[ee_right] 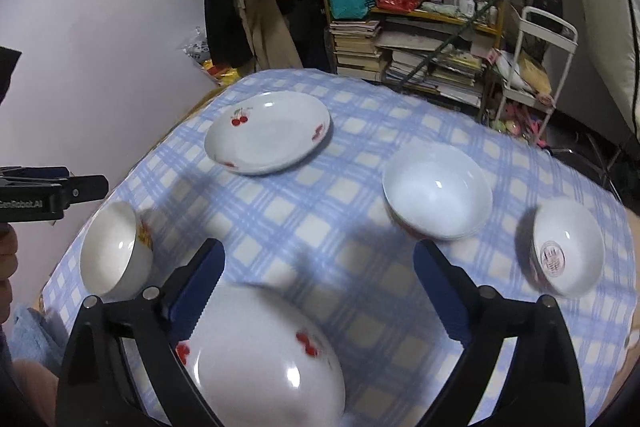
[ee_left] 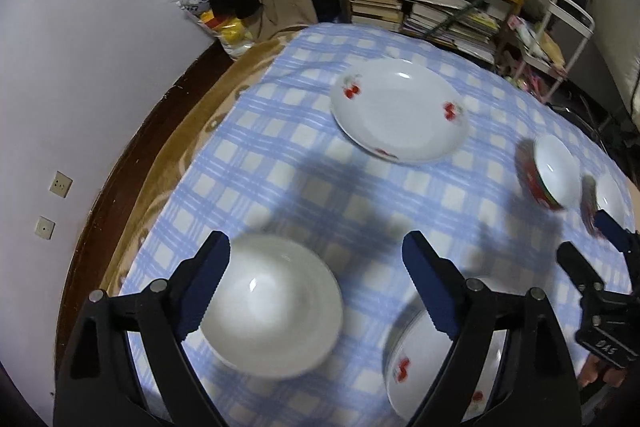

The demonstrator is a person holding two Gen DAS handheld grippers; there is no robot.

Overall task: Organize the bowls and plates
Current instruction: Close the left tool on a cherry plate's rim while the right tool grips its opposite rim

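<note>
Both grippers wide open, empty. Left gripper (ee_left: 316, 291) above plain white bowl (ee_left: 272, 307), bowl toward its left finger. Right gripper (ee_right: 320, 291) over cherry bowl (ee_right: 260, 359) (low in frame, toward left finger). Cherry plate (ee_right: 267, 132) farther off, left-centre on checked cloth (ee_right: 320, 227).

cherry bowl (ee_right: 264, 359) blurred, cut off below

Both hand-held grippers (ee_left: 316, 251) (ee_right: 320, 263) — agape, empty

The tablecloth (ee_right: 360, 195) is showing a blue-and-white check; the white plate (ee_right: 267, 133) and near bowl (ee_right: 264, 359) are bearing red cherry prints.
</note>
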